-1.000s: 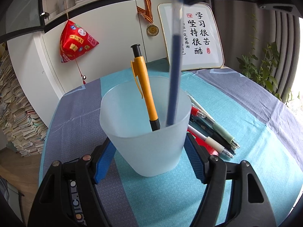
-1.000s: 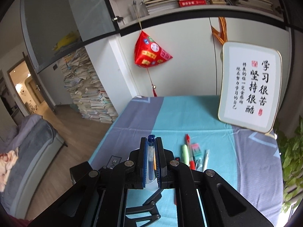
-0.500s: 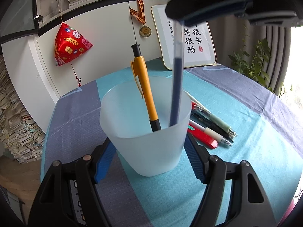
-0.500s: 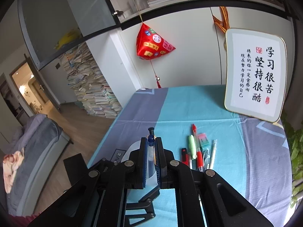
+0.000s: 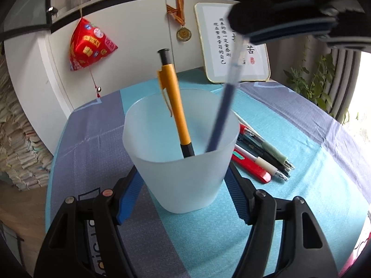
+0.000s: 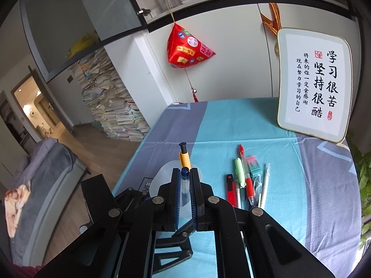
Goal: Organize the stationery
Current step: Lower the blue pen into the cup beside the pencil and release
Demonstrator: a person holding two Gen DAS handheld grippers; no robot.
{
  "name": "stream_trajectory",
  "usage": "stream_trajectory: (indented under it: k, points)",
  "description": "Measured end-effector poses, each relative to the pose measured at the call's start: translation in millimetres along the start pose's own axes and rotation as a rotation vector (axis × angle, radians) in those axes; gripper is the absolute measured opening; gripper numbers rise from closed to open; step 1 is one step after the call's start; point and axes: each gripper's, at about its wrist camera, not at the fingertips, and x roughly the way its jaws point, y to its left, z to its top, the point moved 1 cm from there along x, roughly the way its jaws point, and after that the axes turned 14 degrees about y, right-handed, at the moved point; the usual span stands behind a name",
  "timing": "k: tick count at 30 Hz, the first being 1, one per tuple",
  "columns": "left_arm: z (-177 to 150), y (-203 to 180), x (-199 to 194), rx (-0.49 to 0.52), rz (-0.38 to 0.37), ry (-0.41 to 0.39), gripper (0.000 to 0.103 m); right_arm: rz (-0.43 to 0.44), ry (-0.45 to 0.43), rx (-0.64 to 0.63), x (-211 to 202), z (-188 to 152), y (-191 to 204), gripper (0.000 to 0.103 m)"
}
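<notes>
A frosted plastic cup (image 5: 183, 176) stands on the cloth with my left gripper (image 5: 183, 173) around it. Its jaws are closing, and the blue pads touch the cup's two sides. An orange pen (image 5: 176, 111) leans inside the cup. A dark blue pen (image 5: 222, 115) slants into the cup from the upper right, its lower end below the rim. My right gripper (image 5: 278, 30) is shut on that pen's upper part. In the right wrist view the blue pen (image 6: 184, 173) sits upright between the shut pads of the right gripper (image 6: 184, 180), with the orange pen's top (image 6: 184, 156) just beyond.
Several loose pens (image 5: 262, 155) lie on the blue and teal tablecloth (image 5: 208, 236) right of the cup, seen also as loose pens (image 6: 243, 180) with a teal eraser (image 6: 255, 165). A framed calligraphy board (image 6: 313, 85) leans at the table's back. Book stacks (image 6: 111, 106) line the floor on the left.
The right gripper has shifted right in the left wrist view, so the blue pen now slants instead of standing upright. The orange pen's top has come into the right wrist view.
</notes>
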Motion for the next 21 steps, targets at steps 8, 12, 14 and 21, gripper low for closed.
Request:
stream_trajectory:
  k: [8, 12, 14, 21]
  points:
    - [0, -7, -2, 0.053, 0.025, -0.014, 0.069, -0.009, 0.025, 0.015, 7, -1, 2, 0.008]
    - [1, -4, -1, 0.047, 0.019, -0.011, 0.069, -0.011, 0.019, 0.041, 5, -1, -4, 0.008]
    - [1, -5, -1, 0.046, 0.019, -0.010, 0.069, 0.000, 0.010, 0.052, 1, -2, -7, 0.008]
    - [0, -9, -1, 0.051, 0.029, -0.010, 0.069, -0.026, -0.025, 0.128, -15, -21, -36, 0.009]
